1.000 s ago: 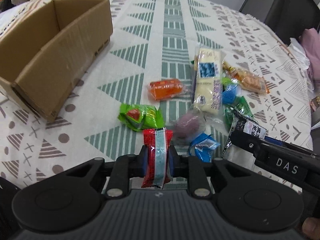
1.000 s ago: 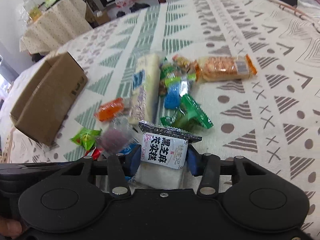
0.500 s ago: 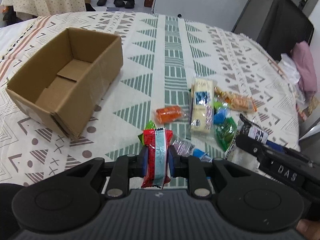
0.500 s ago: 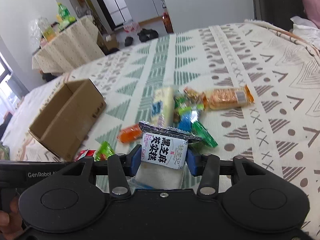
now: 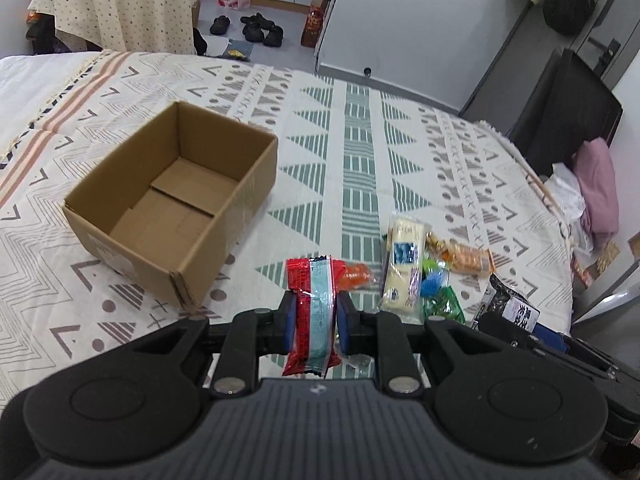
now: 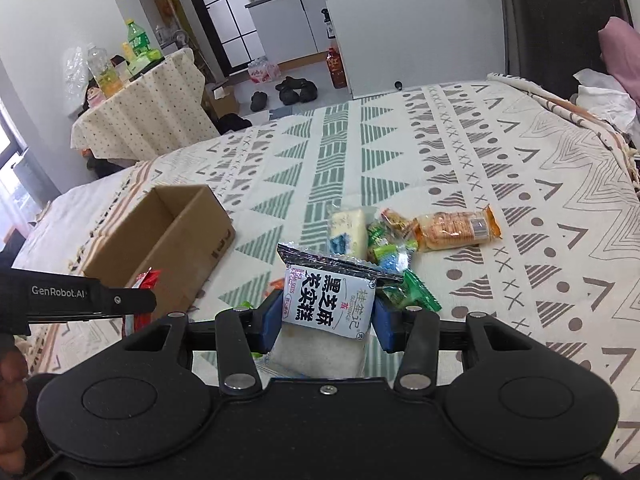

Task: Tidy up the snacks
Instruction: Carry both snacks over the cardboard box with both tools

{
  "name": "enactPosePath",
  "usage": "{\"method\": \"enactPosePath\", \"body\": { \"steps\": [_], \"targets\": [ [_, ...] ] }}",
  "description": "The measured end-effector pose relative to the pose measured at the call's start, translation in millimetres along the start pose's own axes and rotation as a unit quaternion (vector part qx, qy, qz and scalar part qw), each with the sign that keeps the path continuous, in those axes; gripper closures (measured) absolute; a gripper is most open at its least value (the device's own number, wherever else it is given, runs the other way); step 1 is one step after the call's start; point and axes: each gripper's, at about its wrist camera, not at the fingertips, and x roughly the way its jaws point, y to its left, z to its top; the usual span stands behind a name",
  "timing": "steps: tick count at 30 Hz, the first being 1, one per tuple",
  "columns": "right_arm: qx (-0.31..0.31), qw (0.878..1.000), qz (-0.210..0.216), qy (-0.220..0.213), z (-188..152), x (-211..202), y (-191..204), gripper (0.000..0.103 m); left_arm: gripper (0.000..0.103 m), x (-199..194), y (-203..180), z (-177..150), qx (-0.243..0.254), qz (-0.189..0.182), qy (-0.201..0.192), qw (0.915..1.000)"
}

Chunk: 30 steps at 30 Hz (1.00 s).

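Covering the whole bed [image 5: 360,128], a cream blanket with green and grey triangle patterns carries everything. Toward the left edge of the bed stands an open cardboard box [image 5: 176,204]; only its own bottom flaps show inside. Near the front right part of the bed lies a small heap of snacks: a long pale yellow packet [image 5: 404,264] with a blue picture, touching on its right an orange biscuit packet [image 6: 456,230] that lies crosswise, and below them blue and green small packets [image 5: 438,292], with a small orange packet [image 5: 356,274] at the left of the heap.

The left hand-held gripper [image 5: 316,320] is pinching a red packet [image 5: 314,312] with a light blue stripe, held upright above the blanket, just right of the box's near corner. The right hand-held gripper [image 6: 328,320] is pinching a black and white packet [image 6: 330,300] with big Chinese writing; the words read upside down. On the side of the left hand-held gripper, in the right wrist view, the writing "GenRobot.AI" can be read.
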Motion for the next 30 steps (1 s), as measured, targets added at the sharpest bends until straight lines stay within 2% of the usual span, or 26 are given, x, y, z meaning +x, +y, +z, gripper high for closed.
{"method": "enactPosePath", "body": {
  "steps": [11, 30],
  "targets": [
    [-0.015, 1.0, 0.003, -0.014, 27, -7, 44, 0.058, 0.083, -14, 40, 23, -0.026, -0.005, -0.025, 0.9993],
    [-0.034, 0.999, 0.031, 0.009, 56, 38, 126, 0.058, 0.083, 8, 132, 71, -0.079, 0.0, -0.028, 0.9965]
  ]
}}
